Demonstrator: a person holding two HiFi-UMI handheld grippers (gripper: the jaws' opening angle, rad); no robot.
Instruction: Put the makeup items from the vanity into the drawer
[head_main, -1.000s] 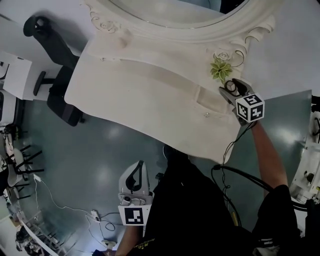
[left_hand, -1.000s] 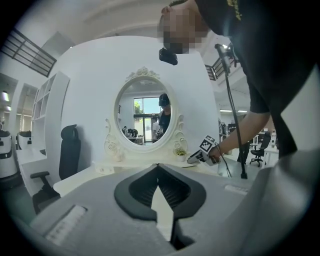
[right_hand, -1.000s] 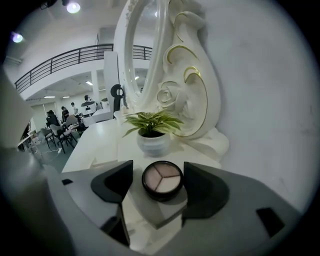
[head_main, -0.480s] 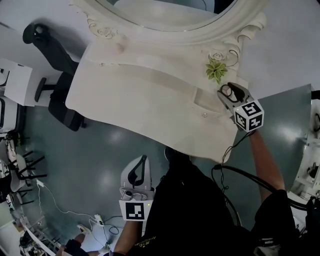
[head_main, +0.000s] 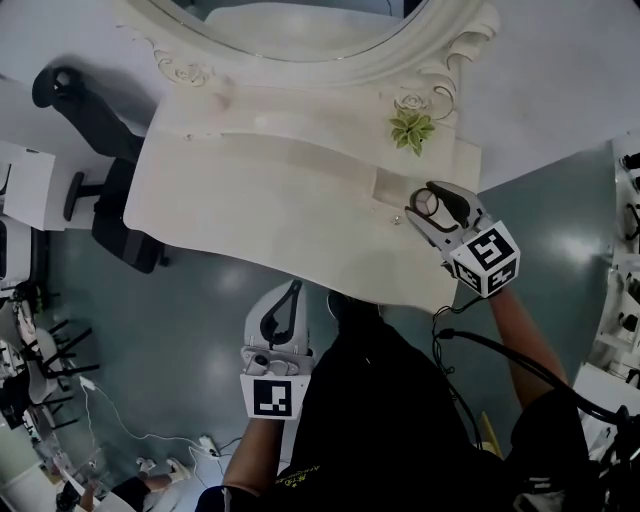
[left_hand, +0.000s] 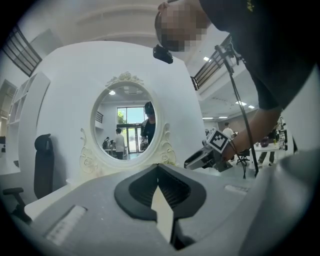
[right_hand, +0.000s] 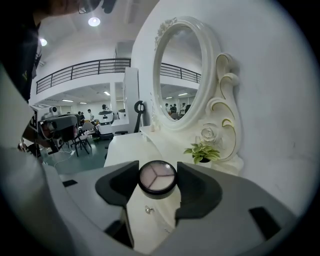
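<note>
Now the right claw (right_hand: 157, 178), jaws just closed, clamps the compact (right_hand: 157, 175) dead centre, plant (right_hand: 202, 151) at two o'clock; left claw (left_hand: 159, 176) pressed together.

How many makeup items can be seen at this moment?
1: a round compact gripped in the right hand-held gripper, over the vanity's right end. Others may be hidden from view.

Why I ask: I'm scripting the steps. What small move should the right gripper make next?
Probably ease the round compact toward the small drawer with the knob: the right gripper holds it between its jaws, above the vanity top.
</note>
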